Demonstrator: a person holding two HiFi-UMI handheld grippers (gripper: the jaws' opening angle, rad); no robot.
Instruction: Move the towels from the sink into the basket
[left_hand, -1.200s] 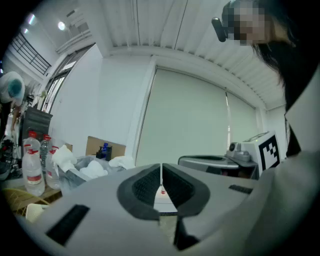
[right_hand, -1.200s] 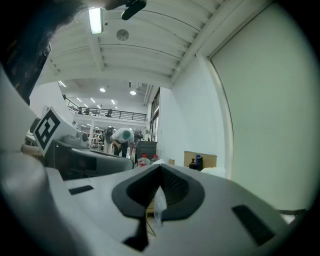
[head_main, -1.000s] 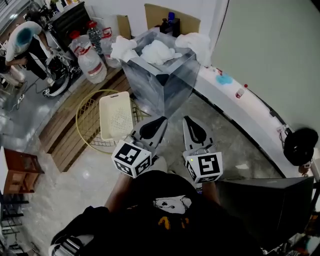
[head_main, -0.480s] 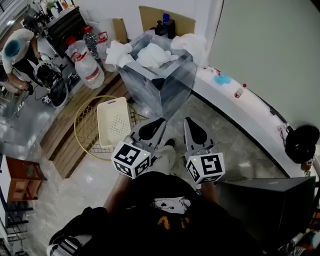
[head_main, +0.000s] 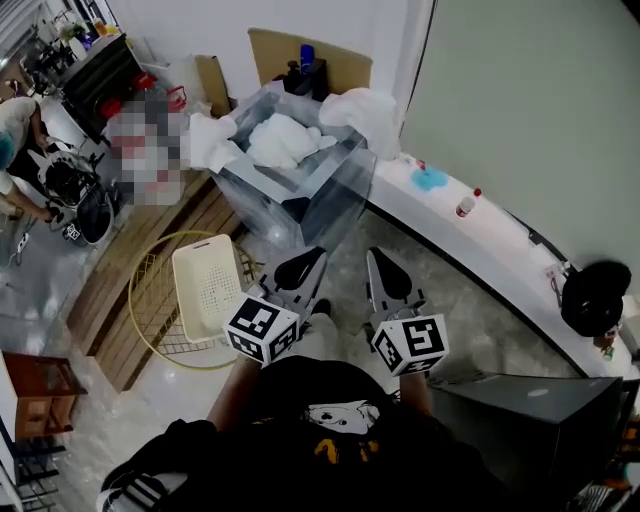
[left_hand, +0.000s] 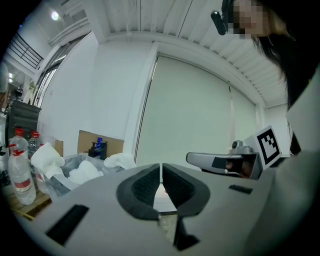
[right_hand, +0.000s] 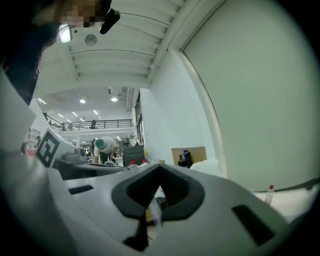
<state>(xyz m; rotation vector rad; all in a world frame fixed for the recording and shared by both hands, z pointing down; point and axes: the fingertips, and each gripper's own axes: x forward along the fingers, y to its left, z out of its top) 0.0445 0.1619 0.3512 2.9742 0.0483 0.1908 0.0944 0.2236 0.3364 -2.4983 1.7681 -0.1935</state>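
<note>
Closest to me, my left tool (head_main: 316, 256) and right tool (head_main: 373, 256) sit side by side, both pointing roughly level toward the sink. Each one has its jaws pressed together on nothing, which each tool's own view confirms.

Just left of the left tool, low on the floor (head_main: 200, 400), is the cream plastic basket (head_main: 207, 290). It rests on a round yellow wire frame (head_main: 160, 305), with its long side running away from me.

The clear-walled sink (head_main: 330, 200) stands straight ahead, beyond both tools, and its near corner points into the gap between them. The towels are all there. A white heap (head_main: 280, 140) fills the middle, one towel (head_main: 210, 140) hangs over the left rim and another (head_main: 360, 105) over the far right rim.

The heap lies about equally far from both tools. I judge the left-rim towel the easier first pick for my left tool, since the basket is on that same side. Either tool has to spread before it can reach in.
</note>
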